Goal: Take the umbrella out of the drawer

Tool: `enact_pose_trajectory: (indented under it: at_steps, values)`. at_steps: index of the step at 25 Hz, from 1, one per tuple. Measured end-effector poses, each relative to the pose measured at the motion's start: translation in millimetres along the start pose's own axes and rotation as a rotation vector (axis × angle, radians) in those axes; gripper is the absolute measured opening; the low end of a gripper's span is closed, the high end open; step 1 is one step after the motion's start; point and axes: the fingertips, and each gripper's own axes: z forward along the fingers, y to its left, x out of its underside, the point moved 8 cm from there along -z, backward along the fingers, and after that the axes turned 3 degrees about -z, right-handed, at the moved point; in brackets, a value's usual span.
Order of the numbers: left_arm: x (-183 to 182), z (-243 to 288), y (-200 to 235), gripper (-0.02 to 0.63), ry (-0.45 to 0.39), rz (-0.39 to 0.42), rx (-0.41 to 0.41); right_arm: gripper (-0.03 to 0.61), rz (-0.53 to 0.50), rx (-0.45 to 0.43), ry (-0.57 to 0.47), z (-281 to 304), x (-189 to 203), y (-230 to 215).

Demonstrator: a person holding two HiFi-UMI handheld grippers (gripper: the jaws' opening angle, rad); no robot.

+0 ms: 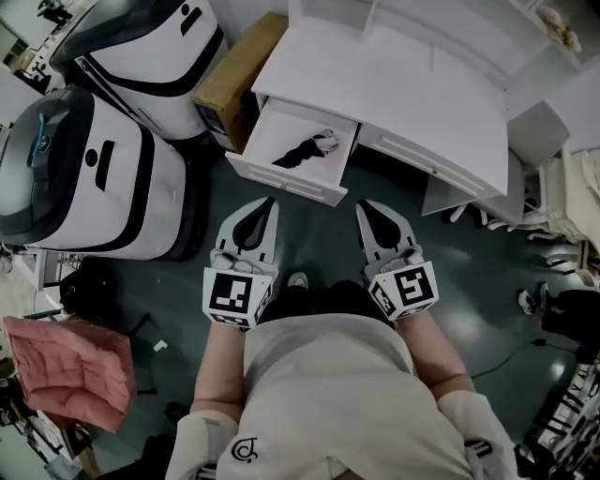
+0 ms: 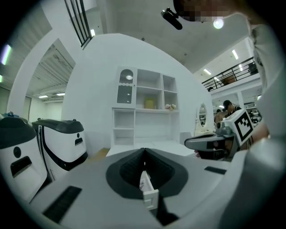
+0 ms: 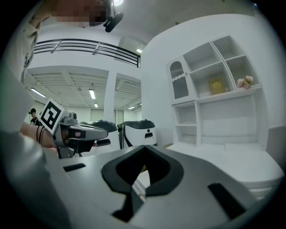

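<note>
Head view: approach stage, drawer (image 1: 284, 184) open, umbrella (image 1: 305, 150) inside.
Left gripper (image 1: 269, 203) and right gripper (image 1: 365, 205) closed, empty, short of drawer; next, open one over umbrella.

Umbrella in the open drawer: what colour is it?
The umbrella is black with a pale, whitish end; the head view shows it best.

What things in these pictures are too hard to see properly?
- Umbrella: head view, small and dark inside the drawer; its handle cannot be picked out.
- Inside of the drawer: left gripper view, hidden behind the shut jaws of the left gripper; only one end of the drawer shows.
- Shelf items: right gripper view, too small to name.
- Shelf unit: head view, cut off by the top edge.
</note>
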Motion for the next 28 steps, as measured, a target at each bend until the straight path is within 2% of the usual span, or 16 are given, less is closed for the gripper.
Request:
enact_pose_trajectory:
  at_steps: [8, 16, 20, 25, 28]
  values:
    - [14, 84, 30, 0.012, 0.096, -0.01, 0.057, 0.006, 0.035, 0.012, 0.037, 59, 15, -49]
    - [39, 195, 54, 0.012, 0.227, 0.004, 0.089, 0.006, 0.05, -0.017, 0.058, 131, 35, -128]
    - [66, 242, 61, 0.012, 0.319, 0.009, 0.139, 0.006, 0.082, -0.025, 0.066, 155, 49, -160]
    - [104, 292, 67, 0.012, 0.415, 0.055, 0.22, 0.006, 0.13, -0.074, 0.079, 175, 69, -182]
    - [133, 316, 71, 0.012, 0.497, 0.06, 0.266, 0.006, 0.16, -0.021, 0.091, 184, 79, -193]
